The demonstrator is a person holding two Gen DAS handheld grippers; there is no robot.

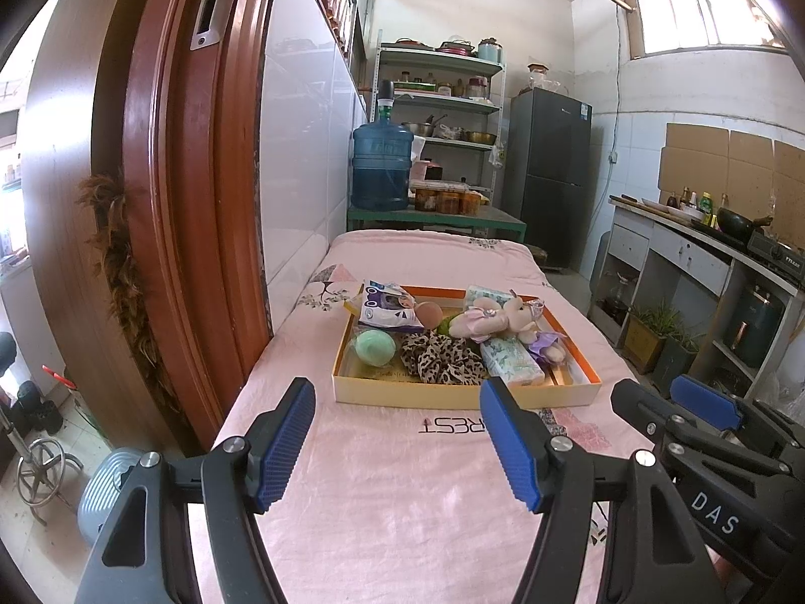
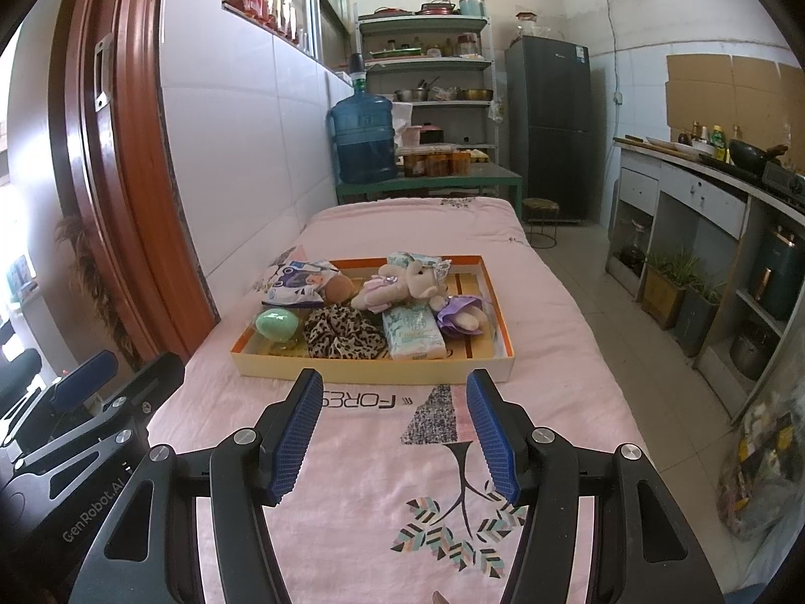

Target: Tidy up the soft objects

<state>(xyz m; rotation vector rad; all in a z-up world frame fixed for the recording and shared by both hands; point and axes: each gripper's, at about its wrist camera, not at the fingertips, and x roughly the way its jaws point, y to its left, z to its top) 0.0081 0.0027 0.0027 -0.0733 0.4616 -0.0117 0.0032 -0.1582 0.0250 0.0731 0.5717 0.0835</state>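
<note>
Tongs hover open above pink bedspread in kitchen.

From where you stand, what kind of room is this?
Most likely a home kitchen: a fridge in the corner, a wok on the counter, and shelves of pots and jars behind a table with a pink cloth.

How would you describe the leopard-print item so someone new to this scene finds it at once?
On the pink bedspread sits a shallow orange-rimmed cardboard tray. Along its near edge, between a pale green ball and a floral tissue pack, lies the ruffled leopard-print fabric scrunchie. It is the only spotted brown-and-black thing there.
</note>
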